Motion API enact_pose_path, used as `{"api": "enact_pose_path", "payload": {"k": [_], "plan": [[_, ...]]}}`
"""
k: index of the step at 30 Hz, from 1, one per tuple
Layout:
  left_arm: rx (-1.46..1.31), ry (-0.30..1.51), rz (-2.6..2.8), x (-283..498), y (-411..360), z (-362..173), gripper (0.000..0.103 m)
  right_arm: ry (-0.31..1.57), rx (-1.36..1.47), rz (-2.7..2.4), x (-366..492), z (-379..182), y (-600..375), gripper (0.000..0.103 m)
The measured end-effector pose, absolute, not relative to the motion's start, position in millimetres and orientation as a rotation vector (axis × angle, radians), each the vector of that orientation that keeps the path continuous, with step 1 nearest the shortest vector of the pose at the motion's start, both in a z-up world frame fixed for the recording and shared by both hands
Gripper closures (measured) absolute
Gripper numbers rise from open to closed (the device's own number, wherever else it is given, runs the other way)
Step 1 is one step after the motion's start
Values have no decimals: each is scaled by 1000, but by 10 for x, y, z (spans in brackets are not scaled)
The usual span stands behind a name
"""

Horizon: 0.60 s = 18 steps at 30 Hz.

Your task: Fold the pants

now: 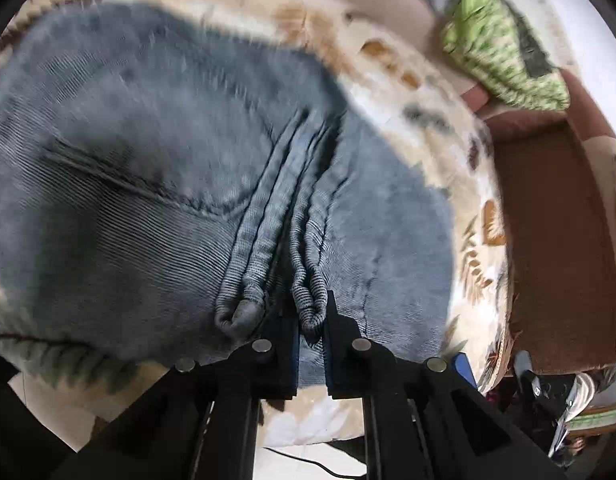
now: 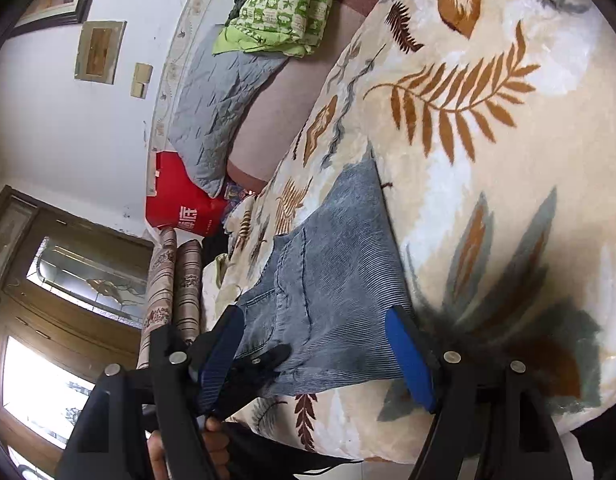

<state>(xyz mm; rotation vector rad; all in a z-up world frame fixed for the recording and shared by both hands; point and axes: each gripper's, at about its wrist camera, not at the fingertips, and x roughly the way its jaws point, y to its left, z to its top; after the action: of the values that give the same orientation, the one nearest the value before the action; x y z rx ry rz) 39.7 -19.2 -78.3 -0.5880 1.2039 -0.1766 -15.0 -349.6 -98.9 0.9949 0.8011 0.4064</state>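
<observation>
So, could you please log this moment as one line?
task: fold pants | left gripper: jaws shut on pants edge | right gripper: open over pants | surface: leaf-print blanket

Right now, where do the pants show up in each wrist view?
Left wrist: the pants fill the left and centre, a bunched edge pinched in the left gripper.
Right wrist: the pants lie lower centre, between the fingers of the open right gripper.
Shared landmark: the green patterned bedding, on the far side of the leaf-print blanket.
</observation>
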Motion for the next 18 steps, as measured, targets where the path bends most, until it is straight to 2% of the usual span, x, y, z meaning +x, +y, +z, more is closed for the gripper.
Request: {"api": "enact_pose_path", "payload": {"k": [3,7,10,13,14,17,18], "plan": [[-555,1154,-175,268,-150,-640,93,784,965,423,-176,-859,-3446,27],[-570,1259,-155,367,-132,-1016,91,796,903,462,-106,-721,-3279,27],[-546,1249,-168,354,-127,-945,90,867,854,474,-18,-774,-3130,26],[-539,1258,-190,361,-123,-867,87,1056,850,410,137,-1187,-3054,26],[-523,1231,-184,341,-117,-776,85,1020,896,418,109,-1228,-3111,26],[-462,1089,-203,276,-159,-398,71,1031,907,430,113,-1199,-3161,26],[-460,1043,-244,261,-176,-265,62,1033,906,429,111,-1209,-3159,26]]}}
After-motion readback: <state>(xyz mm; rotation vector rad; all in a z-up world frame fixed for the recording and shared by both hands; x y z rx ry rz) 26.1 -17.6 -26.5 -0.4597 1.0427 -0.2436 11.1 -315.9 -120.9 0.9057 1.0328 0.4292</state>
